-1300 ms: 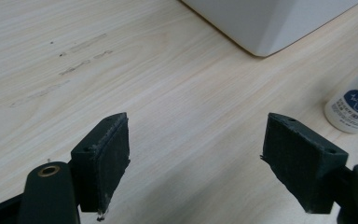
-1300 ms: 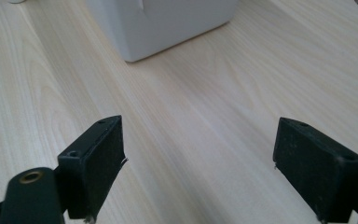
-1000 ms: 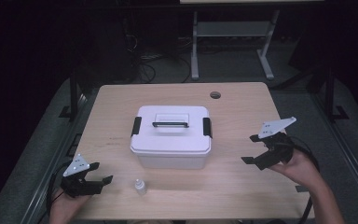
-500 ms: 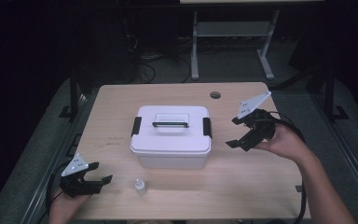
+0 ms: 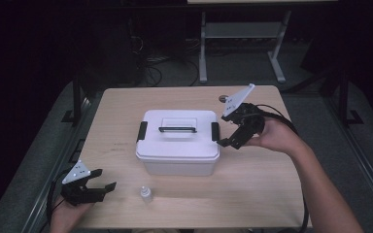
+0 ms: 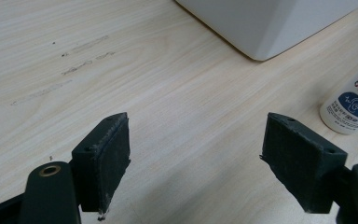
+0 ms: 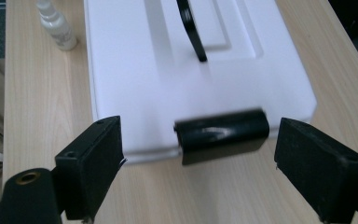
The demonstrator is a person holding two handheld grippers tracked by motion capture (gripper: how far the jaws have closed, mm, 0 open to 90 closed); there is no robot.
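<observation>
Right tongs [image 5: 229,130], spread wide, line up on the white box's [image 5: 177,141] black right latch [image 7: 221,134]; next they must flip it up, while left tongs [image 5: 99,185] rest released on the bench [image 5: 252,174]

light: table bright, surroundings dark | shadows: soft | blur: right gripper view smeared

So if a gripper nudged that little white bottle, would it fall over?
Probably. The small bottle stands upright, narrow and tall for its base, so it likely tips easily. Its round body would probably roll afterwards. It looks like light plastic, so the open left gripper nearby should lift it easily.
</observation>
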